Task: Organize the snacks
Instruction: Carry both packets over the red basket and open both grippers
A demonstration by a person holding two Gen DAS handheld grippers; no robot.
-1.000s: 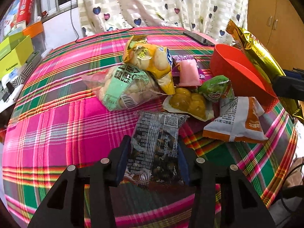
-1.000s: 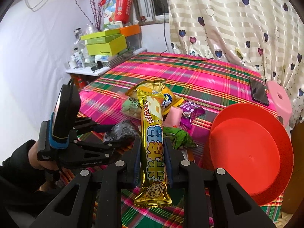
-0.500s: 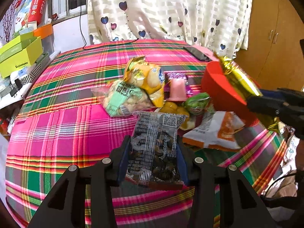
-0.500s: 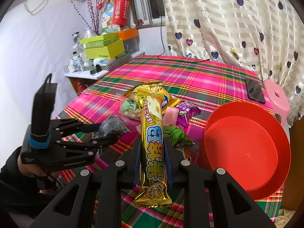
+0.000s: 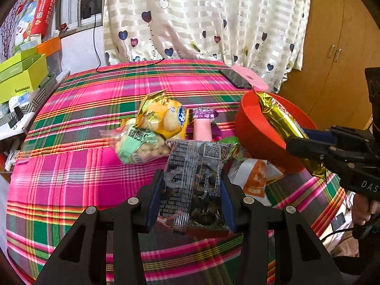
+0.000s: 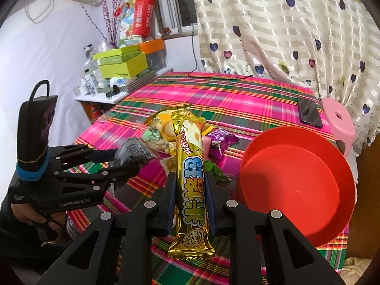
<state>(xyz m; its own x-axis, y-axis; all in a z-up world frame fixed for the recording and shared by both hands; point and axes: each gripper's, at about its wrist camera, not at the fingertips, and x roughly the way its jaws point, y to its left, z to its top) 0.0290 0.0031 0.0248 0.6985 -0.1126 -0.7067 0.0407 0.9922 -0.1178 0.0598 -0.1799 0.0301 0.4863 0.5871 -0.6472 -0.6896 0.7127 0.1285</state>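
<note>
My left hand-held gripper (image 5: 192, 190) pinches the grey snack packet (image 5: 193, 180) above the plaid bed (image 5: 71, 166), my right hand-held gripper (image 6: 191, 190) pinches the gold snack bar (image 6: 192, 182) left of the red bowl (image 6: 296, 190).

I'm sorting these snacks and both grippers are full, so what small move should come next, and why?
Probably carry the right gripper a little further over the red bowl and open it. It is shut on the gold snack bar, lifted clear of the table, and the bowl beside it looks empty. The left gripper, shut on the dark snack packet, could follow.
</note>
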